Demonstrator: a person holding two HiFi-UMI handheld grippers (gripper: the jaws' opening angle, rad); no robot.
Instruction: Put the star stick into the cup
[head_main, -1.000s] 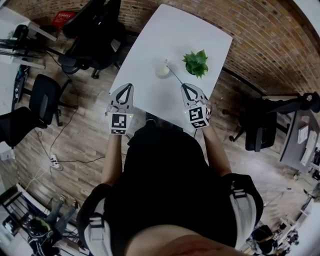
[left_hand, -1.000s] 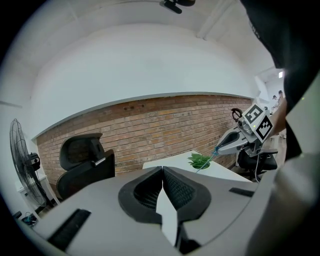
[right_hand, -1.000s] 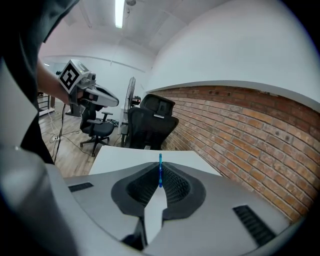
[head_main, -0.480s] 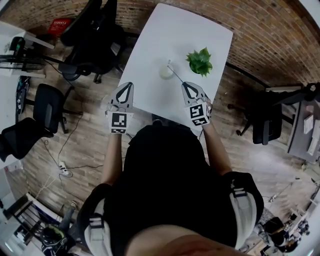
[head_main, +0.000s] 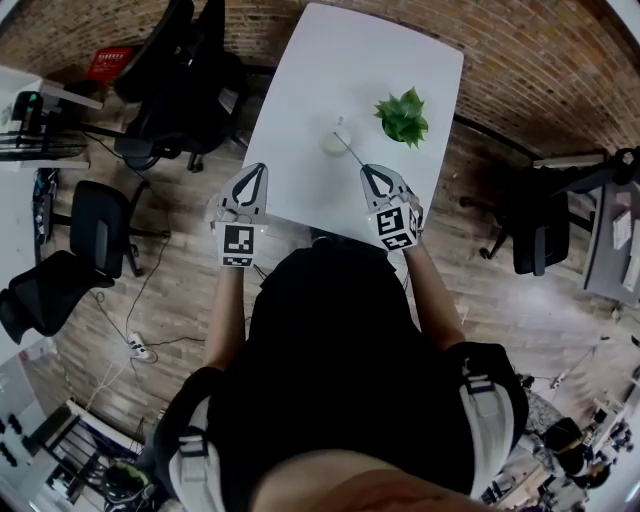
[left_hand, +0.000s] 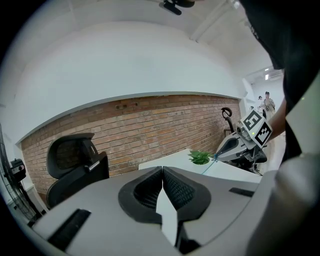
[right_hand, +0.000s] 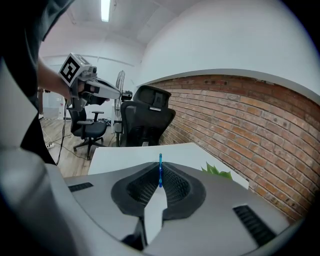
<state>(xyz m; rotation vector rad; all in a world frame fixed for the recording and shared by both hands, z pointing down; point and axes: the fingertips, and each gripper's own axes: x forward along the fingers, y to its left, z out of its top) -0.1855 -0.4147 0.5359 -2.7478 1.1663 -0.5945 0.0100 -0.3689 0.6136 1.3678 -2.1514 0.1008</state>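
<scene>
Grey right gripper (head_main: 366, 171): jaws narrow, pinched on the star stick (right_hand: 160, 162) — we see its thin blue shaft standing up between the pads;
Left gripper (left_hand: 162, 171): jaws pressed together with nothing between them; it hangs over the table's near-left edge, well apart from the right one;
Star stick: runs as a fine pale line from the right gripper's tips out toward the cup; its far end lies at the cup, but we cannot tell whether it is inside the rim;
Cup (head_main: 332, 143): small, pale, upright on the white table (head_main: 310, 70), farther out than the two grippers and between them;
Plant (head_main: 402, 115): green and leafy, near the cup on its right — not touching it;
Surroundings: black office chairs (head_main: 175, 80) on the wooden floor (head_main: 170, 290) at the left; a brick wall (right_hand: 240, 110) beyond the table.
</scene>
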